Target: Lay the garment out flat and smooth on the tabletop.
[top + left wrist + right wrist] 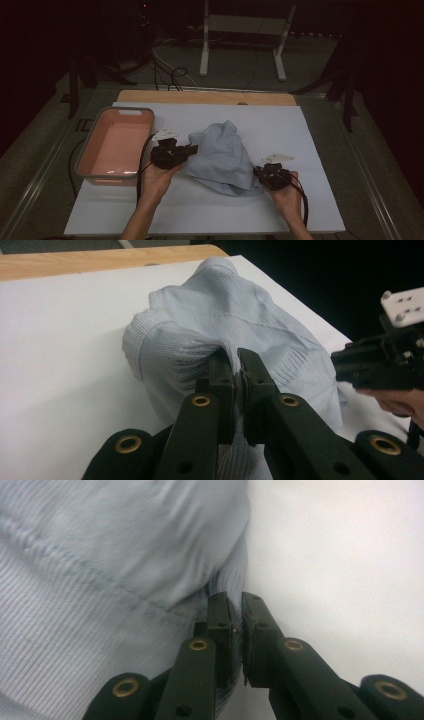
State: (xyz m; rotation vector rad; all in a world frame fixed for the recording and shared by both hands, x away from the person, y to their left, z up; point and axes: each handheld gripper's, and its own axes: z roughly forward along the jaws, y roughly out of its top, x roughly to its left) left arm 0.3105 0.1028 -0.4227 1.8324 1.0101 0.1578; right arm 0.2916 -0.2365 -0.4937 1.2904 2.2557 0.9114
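Both hand-held grippers pinch the pale blue garment [223, 157] on the white surface [280, 125] — left hand-held gripper [192, 149] at 1 edge, right hand-held gripper [257, 171] clamping the opposite hem.

**Blue knit garment, bunched on the sheet**

The garment [222, 155] is pale blue ribbed knit, crumpled into a loose heap near the middle of the white sheet [280, 125]. One part peaks upward at the far side; the rest slopes down and spreads toward the near right. A ribbed band and a stitched seam show. Its left edge and near-right corner are pinched into folds.
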